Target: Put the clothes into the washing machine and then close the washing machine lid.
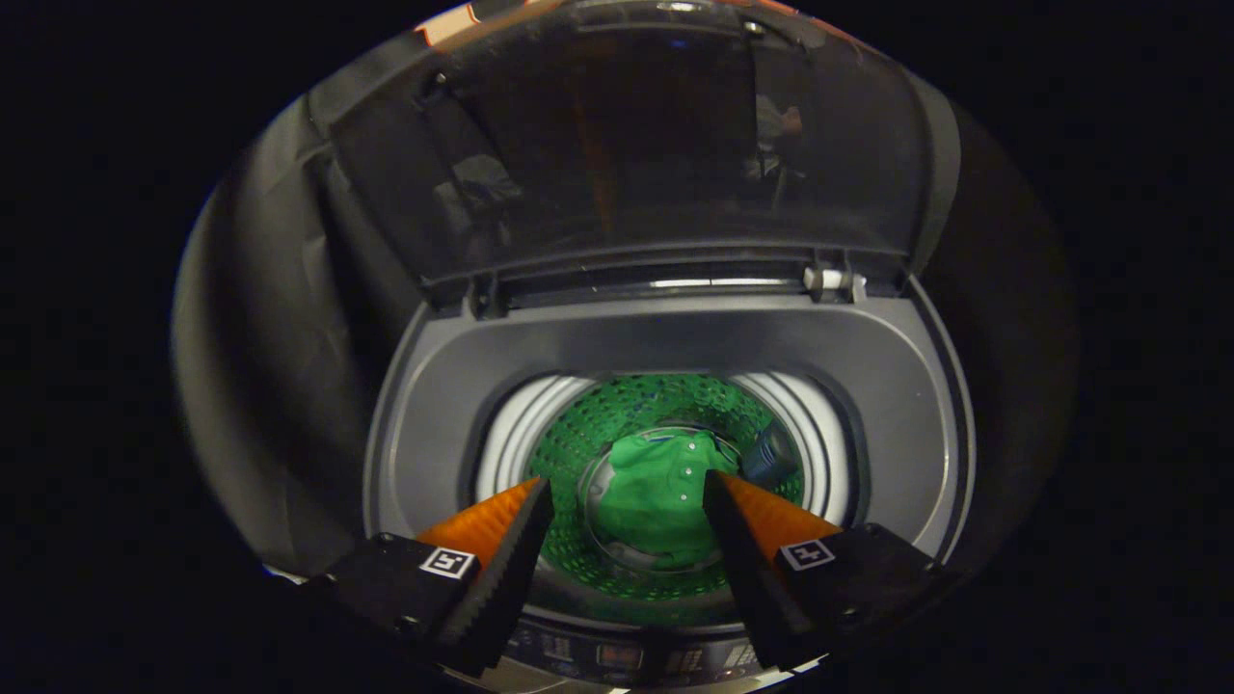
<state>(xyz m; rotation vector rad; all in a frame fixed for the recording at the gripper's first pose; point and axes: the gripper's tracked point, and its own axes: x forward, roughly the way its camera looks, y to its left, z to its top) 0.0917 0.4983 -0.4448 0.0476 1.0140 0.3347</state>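
A top-loading washing machine [868,386] stands below me with its dark see-through lid [627,145] raised upright at the back. Down in the drum [578,424] lies a green buttoned garment [656,492], with a small dark item [771,455] beside it to the right. My gripper [629,492] hovers above the drum's mouth, open, with nothing between its fingers [511,540]. The green garment lies far below, seen through the gap between them.
The lid's hinge [834,281] sits at the back right of the grey top rim. A control panel [617,657] runs along the machine's front edge under the fingers. Grey cloth [280,337] hangs to the left of the machine.
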